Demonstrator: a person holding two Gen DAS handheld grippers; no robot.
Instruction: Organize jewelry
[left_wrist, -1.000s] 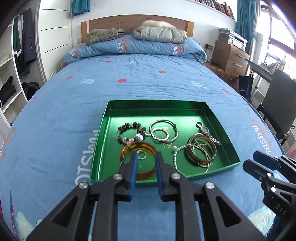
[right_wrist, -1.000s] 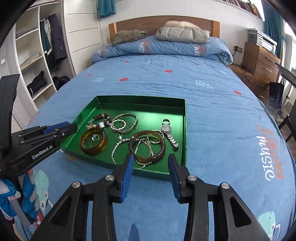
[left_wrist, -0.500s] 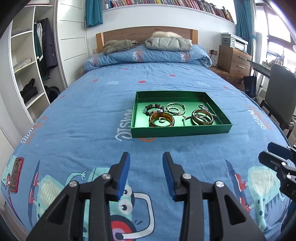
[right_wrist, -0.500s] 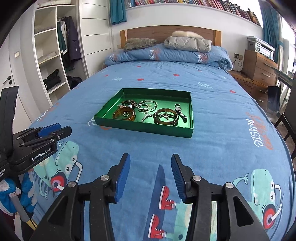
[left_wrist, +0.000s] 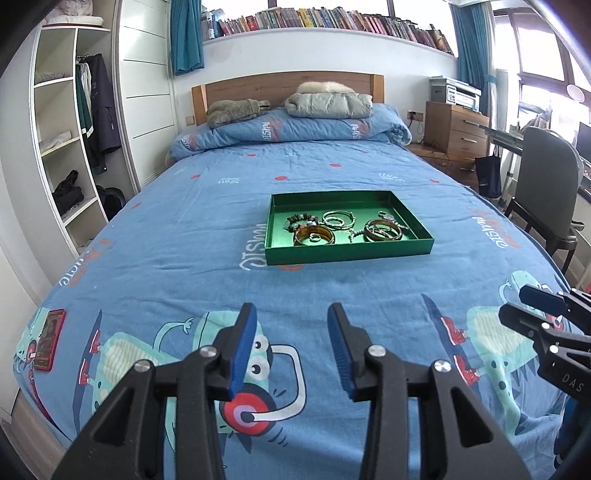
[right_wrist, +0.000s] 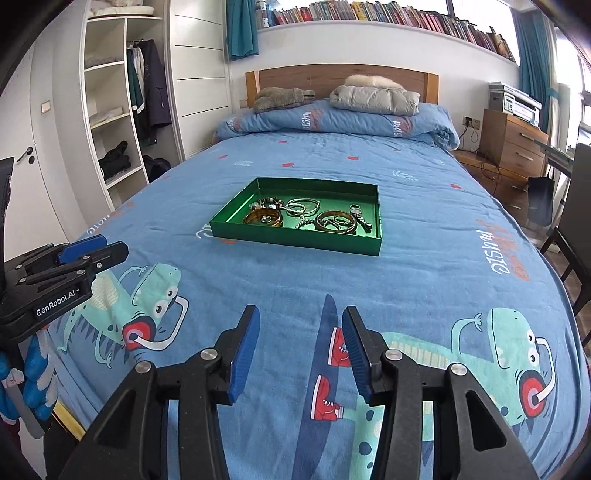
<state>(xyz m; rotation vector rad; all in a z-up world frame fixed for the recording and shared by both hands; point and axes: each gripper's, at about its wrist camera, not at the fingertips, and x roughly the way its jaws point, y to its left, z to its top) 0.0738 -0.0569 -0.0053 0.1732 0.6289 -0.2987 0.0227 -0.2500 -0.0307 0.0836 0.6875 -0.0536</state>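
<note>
A green tray (left_wrist: 347, 253) (right_wrist: 295, 240) lies mid-bed, far ahead of both grippers. Inside it are an amber bangle (left_wrist: 314, 243) (right_wrist: 251, 218) with a small ring within, a beaded bracelet (left_wrist: 299, 221), silver bangles (left_wrist: 338, 219) (right_wrist: 303, 206), a brown bangle (left_wrist: 382, 240) (right_wrist: 336, 229) with chains over it, and a watch (left_wrist: 388, 216) (right_wrist: 356, 212). My left gripper (left_wrist: 291, 308) (right_wrist: 110, 247) hovers over the near bedspread, its jaws opening with nothing between them. My right gripper (right_wrist: 301, 310) (left_wrist: 515, 304) stands open and empty beside it.
A red phone (left_wrist: 50, 339) lies near the bed's left edge. A folded duvet (left_wrist: 295, 131) and jackets sit at the headboard. Open wardrobe shelves (left_wrist: 62, 147) stand left; a nightstand (left_wrist: 454, 129) with a printer and a chair (left_wrist: 546, 184) stand right.
Both grippers have pulled back from right over the tray to the foot of the bed. The left jaws have widened a lot, the right jaws a little. The jewelry stays in the tray.
</note>
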